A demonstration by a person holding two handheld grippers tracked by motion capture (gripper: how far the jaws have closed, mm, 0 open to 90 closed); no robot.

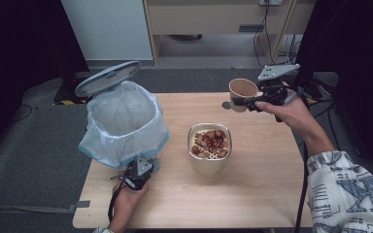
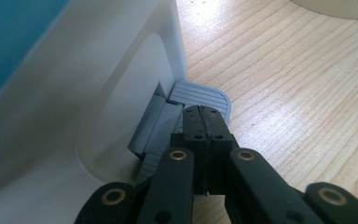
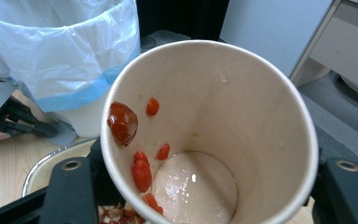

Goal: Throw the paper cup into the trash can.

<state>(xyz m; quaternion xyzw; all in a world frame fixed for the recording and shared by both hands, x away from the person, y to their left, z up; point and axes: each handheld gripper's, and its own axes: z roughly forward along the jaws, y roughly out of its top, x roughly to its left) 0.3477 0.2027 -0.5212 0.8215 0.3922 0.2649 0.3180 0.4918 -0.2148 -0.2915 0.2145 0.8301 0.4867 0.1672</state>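
The left gripper (image 1: 135, 175), jaws clenched together, is pressing the bin's pedal (image 2: 204, 94), holding the lid (image 1: 108, 77) of the lined bin (image 1: 124, 121) up. The right gripper (image 1: 243, 102) is grasping a paper cup (image 1: 243, 92), tilted, above the table's far right, with red scraps stuck inside (image 3: 141, 173). Next it probably needs carrying over the bin. Between them, a bowl of scraps (image 1: 210, 145) is sitting on the wooden table (image 1: 252, 194); beyond, grey floor and a cabinet.

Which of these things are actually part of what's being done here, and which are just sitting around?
In use:
- paper cup, held by the right hand-held gripper
- pedal of the lined bin, pressed by the shut left hand-held gripper; lid up
- strainer bowl of red bits

Lying about:
- desk behind
- cables on the floor
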